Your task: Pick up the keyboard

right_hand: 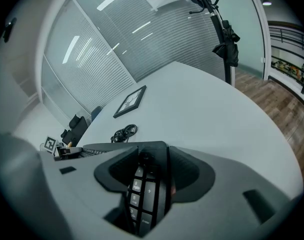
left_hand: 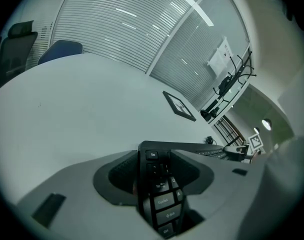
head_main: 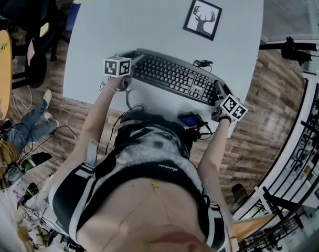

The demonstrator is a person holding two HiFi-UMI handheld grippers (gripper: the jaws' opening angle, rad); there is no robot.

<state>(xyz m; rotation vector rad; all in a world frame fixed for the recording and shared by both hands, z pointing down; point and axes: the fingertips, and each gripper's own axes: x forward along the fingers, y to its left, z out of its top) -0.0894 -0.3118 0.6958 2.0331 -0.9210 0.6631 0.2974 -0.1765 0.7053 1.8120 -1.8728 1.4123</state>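
the black plastic full-size keyboard (head_main: 172,77) lay flat on the white rectangular desk (head_main: 149,20), near its front edge. the left gripper (head_main: 132,70) had its fingers pinching the keyboard's left end; the right gripper (head_main: 218,92) had its fingers pinching the right end. to lift well, both grips probably had to be firm first, then rise together and level, so the long body neither twisted nor slipped.

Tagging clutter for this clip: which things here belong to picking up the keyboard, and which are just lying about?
In the job: keyboard, left claw and right claw gripping its two ends.
Lying about: framed deer picture, coiled cable, both on the white table.
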